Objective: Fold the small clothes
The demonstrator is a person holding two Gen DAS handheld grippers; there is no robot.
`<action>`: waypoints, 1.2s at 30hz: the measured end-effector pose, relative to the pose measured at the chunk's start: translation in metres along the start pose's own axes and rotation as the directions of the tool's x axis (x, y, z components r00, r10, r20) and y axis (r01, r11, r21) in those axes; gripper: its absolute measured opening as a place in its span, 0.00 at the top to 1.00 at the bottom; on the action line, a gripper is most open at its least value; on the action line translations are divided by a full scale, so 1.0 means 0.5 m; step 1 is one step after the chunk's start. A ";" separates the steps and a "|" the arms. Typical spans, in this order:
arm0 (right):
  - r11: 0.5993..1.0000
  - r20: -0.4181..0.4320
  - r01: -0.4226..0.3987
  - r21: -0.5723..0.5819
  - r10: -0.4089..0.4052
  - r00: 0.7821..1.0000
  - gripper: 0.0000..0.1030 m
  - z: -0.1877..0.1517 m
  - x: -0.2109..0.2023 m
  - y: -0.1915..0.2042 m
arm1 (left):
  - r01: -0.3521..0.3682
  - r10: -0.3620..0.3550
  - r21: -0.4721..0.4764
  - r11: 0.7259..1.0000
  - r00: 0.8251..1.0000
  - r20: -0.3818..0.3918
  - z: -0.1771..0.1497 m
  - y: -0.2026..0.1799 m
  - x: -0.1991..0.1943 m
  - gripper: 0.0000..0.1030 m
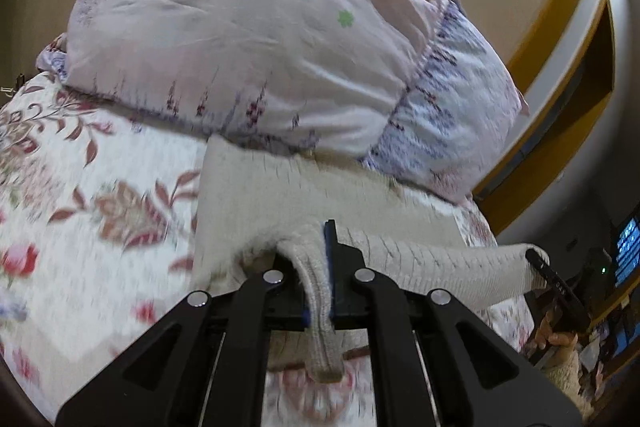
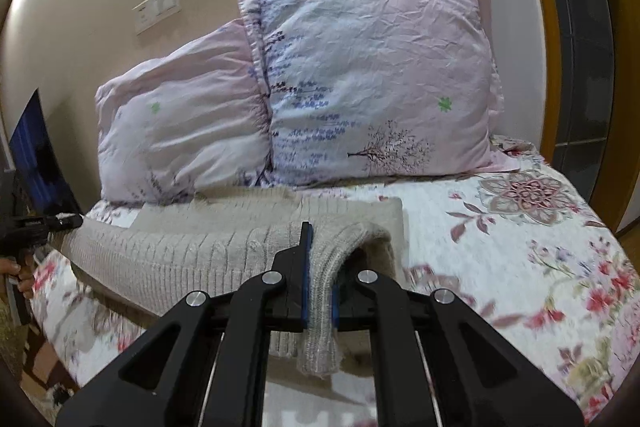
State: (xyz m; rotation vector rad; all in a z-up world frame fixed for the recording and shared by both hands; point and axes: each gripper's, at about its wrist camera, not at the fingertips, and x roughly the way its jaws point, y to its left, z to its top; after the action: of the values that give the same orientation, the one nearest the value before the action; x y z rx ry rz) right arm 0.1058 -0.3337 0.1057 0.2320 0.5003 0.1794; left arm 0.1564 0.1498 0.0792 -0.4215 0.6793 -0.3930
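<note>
A beige ribbed knit garment (image 1: pixel 256 195) lies on the floral bedspread (image 1: pixel 80 187), its far part flat against the pillows. My left gripper (image 1: pixel 316 267) is shut on its near edge at one corner, the hem hanging down between the jaws. My right gripper (image 2: pixel 320 267) is shut on the other near corner of the garment (image 2: pixel 192 251). The edge is stretched and lifted between the two grippers. The right gripper shows at the right of the left wrist view (image 1: pixel 540 261), and the left gripper at the left of the right wrist view (image 2: pixel 60 221).
Two pink floral pillows (image 2: pixel 380 79) lean on the beige wall at the head of the bed. A yellow door frame (image 1: pixel 560 39) stands to the right. A wall switch plate (image 2: pixel 156 7) is above the pillows. The bedspread (image 2: pixel 520 227) extends right.
</note>
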 end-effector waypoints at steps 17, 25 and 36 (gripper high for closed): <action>0.813 -0.254 -0.049 0.580 0.238 0.937 0.91 -0.023 0.316 -0.173 | 0.108 -0.184 -0.454 0.884 0.975 -0.125 0.048 0.173 0.238 0.92; 0.707 -0.174 -0.097 0.700 0.300 0.938 0.50 -0.010 0.358 -0.194 | 0.171 -0.231 -0.608 0.775 0.973 -0.020 0.061 0.194 0.268 0.58; 0.804 -0.222 -0.025 0.593 0.194 0.955 0.50 0.007 0.375 -0.168 | 0.128 -0.166 -0.556 0.822 0.986 -0.019 0.071 0.160 0.282 0.55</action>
State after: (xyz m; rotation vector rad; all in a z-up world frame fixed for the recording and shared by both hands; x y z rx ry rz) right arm 0.2787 -0.3724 0.0021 0.8585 0.8155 0.1679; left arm 0.2971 0.1587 -0.0079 -1.0254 0.8273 -0.3521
